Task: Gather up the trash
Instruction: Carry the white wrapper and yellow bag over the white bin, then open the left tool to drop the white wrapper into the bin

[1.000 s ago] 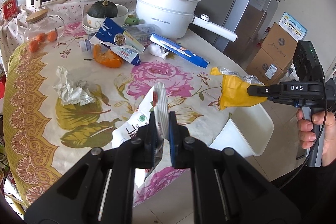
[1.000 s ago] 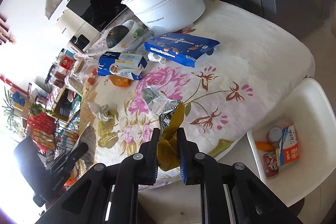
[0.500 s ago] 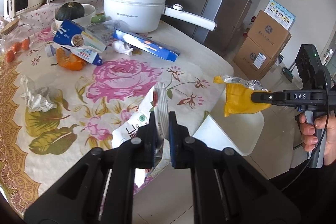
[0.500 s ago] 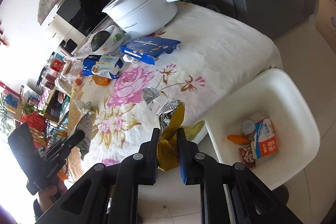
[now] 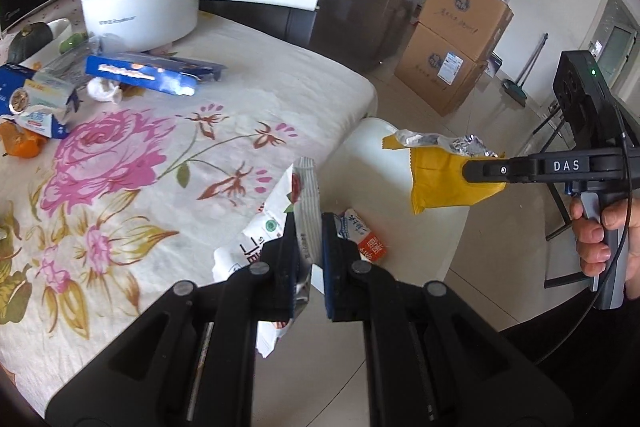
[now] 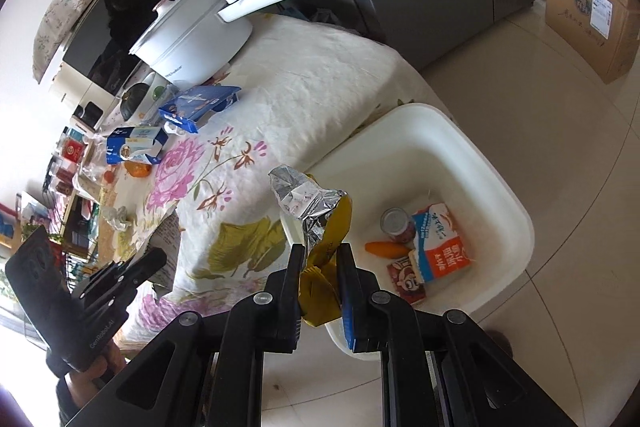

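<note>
My left gripper [image 5: 310, 223] is shut on a white printed wrapper [image 5: 276, 227], held past the table's edge and above the near end of the white bin [image 5: 368, 147]. My right gripper [image 6: 320, 255] is shut on a yellow snack bag [image 6: 332, 227] with crumpled foil at its mouth. It hangs over the near rim of the bin [image 6: 500, 195], which stands on the floor beside the table. In the left wrist view the right gripper [image 5: 468, 171] holds the yellow bag [image 5: 440, 183] out over the bin. The left gripper [image 6: 160, 257] shows at lower left in the right wrist view.
Inside the bin lie a red-and-white carton [image 6: 440, 243], a can [image 6: 394, 223], an orange piece and a small red box. On the floral tablecloth [image 5: 160, 167] remain a blue box [image 5: 152, 75], a blue-white carton [image 5: 36, 99], orange peel and a white pot [image 5: 140, 3]. Cardboard boxes [image 5: 460, 39] stand by the fridge.
Both grippers have travelled from over the table to its edge and the bin, each still shut on its wrapper. The bin's contents have come into the left wrist view.
</note>
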Motion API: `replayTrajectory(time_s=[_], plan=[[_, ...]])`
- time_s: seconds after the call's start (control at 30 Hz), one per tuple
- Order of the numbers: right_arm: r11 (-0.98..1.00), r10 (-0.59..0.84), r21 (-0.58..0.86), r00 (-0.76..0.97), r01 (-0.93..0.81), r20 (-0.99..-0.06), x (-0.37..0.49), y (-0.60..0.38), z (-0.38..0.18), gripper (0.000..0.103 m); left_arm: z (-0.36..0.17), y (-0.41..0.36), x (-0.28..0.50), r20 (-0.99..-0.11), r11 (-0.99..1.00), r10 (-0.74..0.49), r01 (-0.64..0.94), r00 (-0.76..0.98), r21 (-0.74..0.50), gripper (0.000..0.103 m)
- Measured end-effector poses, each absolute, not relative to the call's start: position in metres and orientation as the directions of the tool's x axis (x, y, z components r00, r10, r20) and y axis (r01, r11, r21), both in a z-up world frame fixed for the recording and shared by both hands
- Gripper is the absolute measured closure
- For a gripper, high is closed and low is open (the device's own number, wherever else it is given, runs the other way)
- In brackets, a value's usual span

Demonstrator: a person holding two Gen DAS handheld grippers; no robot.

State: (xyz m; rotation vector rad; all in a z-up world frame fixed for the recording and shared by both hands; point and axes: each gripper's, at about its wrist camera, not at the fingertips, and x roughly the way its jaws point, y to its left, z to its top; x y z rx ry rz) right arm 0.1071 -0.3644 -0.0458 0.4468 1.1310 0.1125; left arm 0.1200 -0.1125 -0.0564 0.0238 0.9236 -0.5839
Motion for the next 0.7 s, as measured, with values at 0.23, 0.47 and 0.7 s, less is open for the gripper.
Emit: replayTrajectory(time_s=[0.23,0.47,0.7], plan=[[0.911,0.273,0.372,0.416,0.178,-0.868,0.097,-0.39,-0.055,0.087,-0.068,-0.158,0.119,-0.766,0.811,-0.49,0.541,0.416,-0.225,0.091],[0.915,0.241,0.346,0.405,0.209,-0.882,0.094,-0.407,-0.061,0.086,-0.078,-0.196,0.122,-0.759,0.776,-0.523,0.586,0.388,-0.235,0.091],[0.925,0.209,0.31,0.389,0.218,-0.897,0.096,-0.41,-0.067,0.086,-0.087,-0.215,0.13,-0.748,0.763,-0.54,0.599,0.386,-0.242,0.091]])
